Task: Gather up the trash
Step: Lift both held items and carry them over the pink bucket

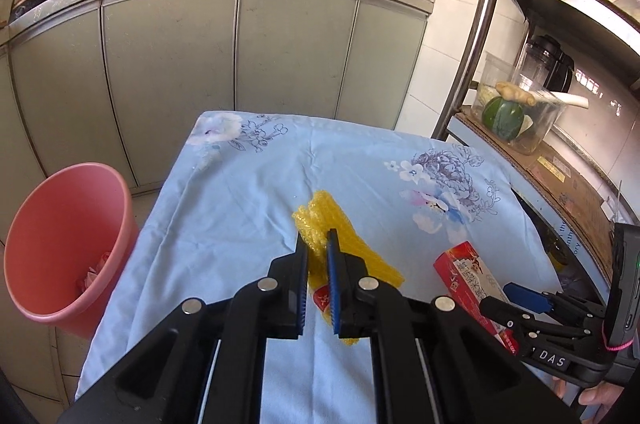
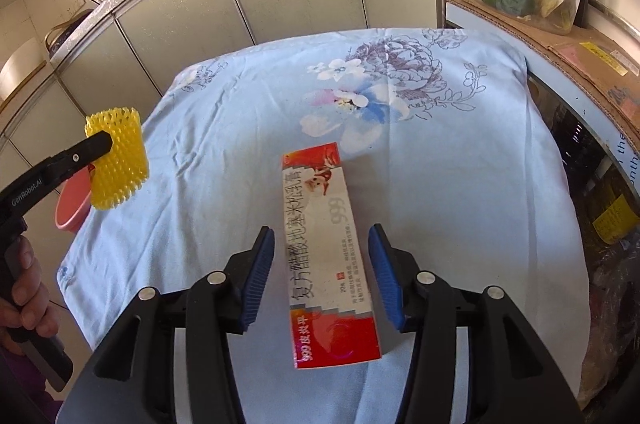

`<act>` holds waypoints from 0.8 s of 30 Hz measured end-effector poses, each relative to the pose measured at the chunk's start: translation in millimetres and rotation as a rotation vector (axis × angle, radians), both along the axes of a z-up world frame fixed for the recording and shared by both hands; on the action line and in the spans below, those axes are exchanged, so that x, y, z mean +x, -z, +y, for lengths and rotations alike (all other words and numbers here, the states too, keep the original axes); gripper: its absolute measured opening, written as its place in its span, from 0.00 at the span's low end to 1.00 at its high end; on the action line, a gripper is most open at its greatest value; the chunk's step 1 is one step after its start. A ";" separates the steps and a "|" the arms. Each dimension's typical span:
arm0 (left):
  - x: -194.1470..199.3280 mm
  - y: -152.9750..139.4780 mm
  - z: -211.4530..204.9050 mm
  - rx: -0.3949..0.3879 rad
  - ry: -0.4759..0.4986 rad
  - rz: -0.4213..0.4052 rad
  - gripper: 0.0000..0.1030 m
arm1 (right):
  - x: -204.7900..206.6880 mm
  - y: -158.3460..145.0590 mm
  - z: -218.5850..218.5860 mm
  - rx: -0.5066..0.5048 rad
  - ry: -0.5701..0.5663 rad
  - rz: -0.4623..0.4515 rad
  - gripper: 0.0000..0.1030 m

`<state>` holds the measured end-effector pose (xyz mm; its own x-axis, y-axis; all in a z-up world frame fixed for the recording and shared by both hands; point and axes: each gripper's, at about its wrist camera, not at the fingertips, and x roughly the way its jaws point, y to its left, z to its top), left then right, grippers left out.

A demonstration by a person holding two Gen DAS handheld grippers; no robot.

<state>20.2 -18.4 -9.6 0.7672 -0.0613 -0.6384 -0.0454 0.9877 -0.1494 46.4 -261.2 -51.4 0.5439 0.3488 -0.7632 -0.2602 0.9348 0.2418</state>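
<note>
Two claws, two jobs: the left claw (image 1: 318, 244) is clamped on the yellow foam net (image 2: 116, 160), lifted off the counter (image 2: 460, 184) toward the pink bin (image 1: 68, 244); the right claw (image 2: 322, 244) straddles the red box (image 2: 328, 248), open and not gripping.
</note>
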 end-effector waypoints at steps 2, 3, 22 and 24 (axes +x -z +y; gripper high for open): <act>-4.9 -1.2 3.2 -0.007 0.001 -0.006 0.08 | -0.4 -1.9 2.3 -0.013 -0.001 -0.006 0.48; -7.2 -1.3 4.8 -0.009 0.002 -0.009 0.08 | -0.1 -1.9 3.0 -0.022 0.002 -0.005 0.48; -37.1 -2.4 39.8 -0.041 -0.025 -0.054 0.08 | -10.1 -1.4 19.6 -0.013 -0.004 -0.028 0.39; -40.7 -1.9 46.5 -0.047 -0.036 -0.059 0.08 | -11.0 -7.1 25.8 0.004 -0.021 -0.046 0.39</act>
<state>-20.5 28.1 -7.6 0.8056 -0.0614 -0.5893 -0.0710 0.9774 -0.1989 35.4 -235.4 -44.2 0.5706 0.3636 -0.7364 -0.2911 0.9280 0.2326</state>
